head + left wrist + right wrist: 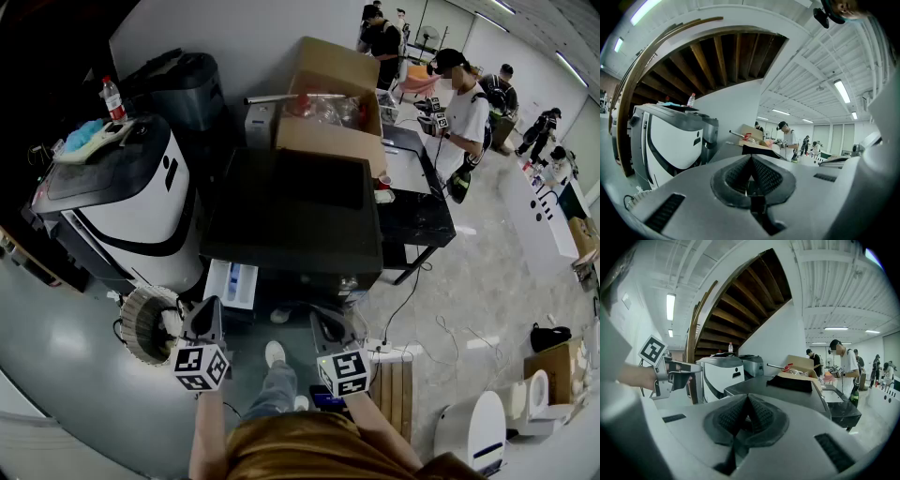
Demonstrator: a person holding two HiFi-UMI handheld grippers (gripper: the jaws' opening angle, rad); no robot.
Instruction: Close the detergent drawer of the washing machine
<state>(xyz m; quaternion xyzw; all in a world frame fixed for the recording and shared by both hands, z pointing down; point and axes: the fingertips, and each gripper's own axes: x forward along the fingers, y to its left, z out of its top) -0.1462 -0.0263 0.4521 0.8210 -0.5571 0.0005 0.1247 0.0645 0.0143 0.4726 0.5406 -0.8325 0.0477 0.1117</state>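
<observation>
In the head view the drawer (pixel 232 284) juts open from the washer's (pixel 291 211) front, with the left gripper (pixel 204 309) just below it and the right gripper (pixel 327 321) near, to the right. In the left gripper view its jaws meet, empty, the washer ahead. In the right gripper view its jaws likewise meet, holding nothing.

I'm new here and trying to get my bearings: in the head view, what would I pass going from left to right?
In order: white machine → open detergent drawer → cardboard box → person in white shirt → long white counter.
</observation>
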